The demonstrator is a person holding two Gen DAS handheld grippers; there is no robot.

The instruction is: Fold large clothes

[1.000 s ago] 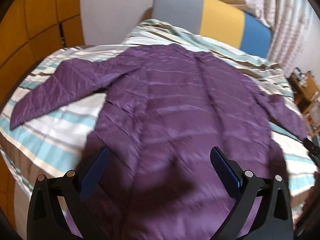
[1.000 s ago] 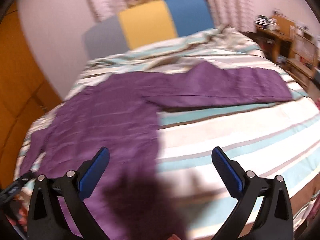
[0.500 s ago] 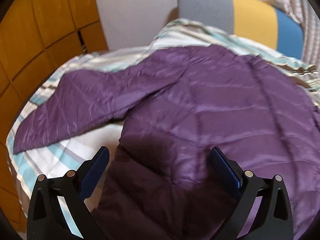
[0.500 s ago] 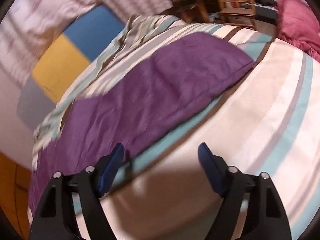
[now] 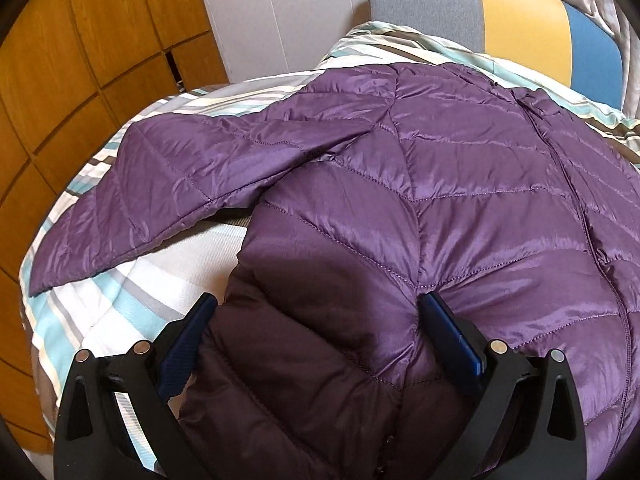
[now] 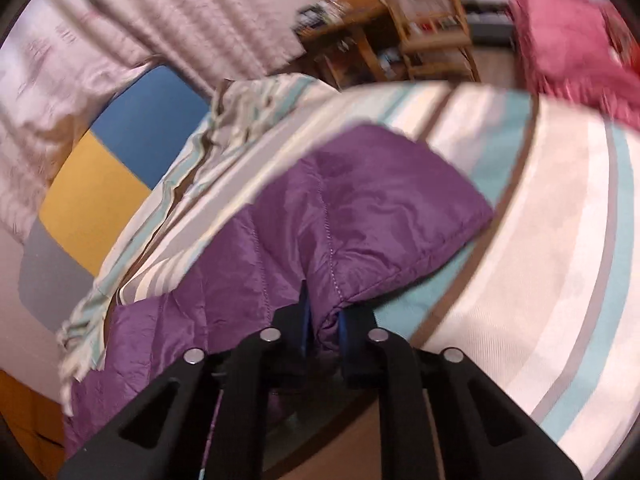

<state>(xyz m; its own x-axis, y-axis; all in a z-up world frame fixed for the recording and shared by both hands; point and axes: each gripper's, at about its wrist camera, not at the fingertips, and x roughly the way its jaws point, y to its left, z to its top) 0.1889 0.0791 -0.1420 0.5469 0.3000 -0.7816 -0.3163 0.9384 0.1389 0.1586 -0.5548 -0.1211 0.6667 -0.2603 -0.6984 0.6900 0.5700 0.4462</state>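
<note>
Purple quilted puffer jacket (image 5: pixel 460 184) lay spread front-up across a bed under a striped duvet (image 5: pixel 120 312) of white, teal, grey and brown bands. Behind the bed stood a headboard (image 5: pixel 500 12) in grey, yellow and blue panels, with wooden cabinet doors (image 5: pixel 80 40) to one side and pale patterned curtains (image 6: pixel 120 28) at the far end. In the right wrist view, a cluttered wooden shelf unit (image 6: pixel 424 36) and a pink cushion (image 6: pixel 572 44) sat beyond the mattress edge, both blurred.

The left gripper (image 5: pixel 316 336) hung with its blue-padded jaws wide apart, straddling the jacket's lower side edge; the fabric bulged up between the pads, the right pad against it, though nothing was pinched. The right gripper (image 6: pixel 322 320) had just been closing its jaws and now pinched a fold of the right sleeve (image 6: pixel 360 208) near its cuff, the fabric bunched tight between the pads.

The jacket's shiny shell showed diagonal stitching and a zip (image 5: pixel 580 200) running down its centre. Its left sleeve (image 5: pixel 168 184) stretched outward over the duvet, lying flat, with the cuff end toward the cabinet side. The hem nearest the left camera lay in shadow.
</note>
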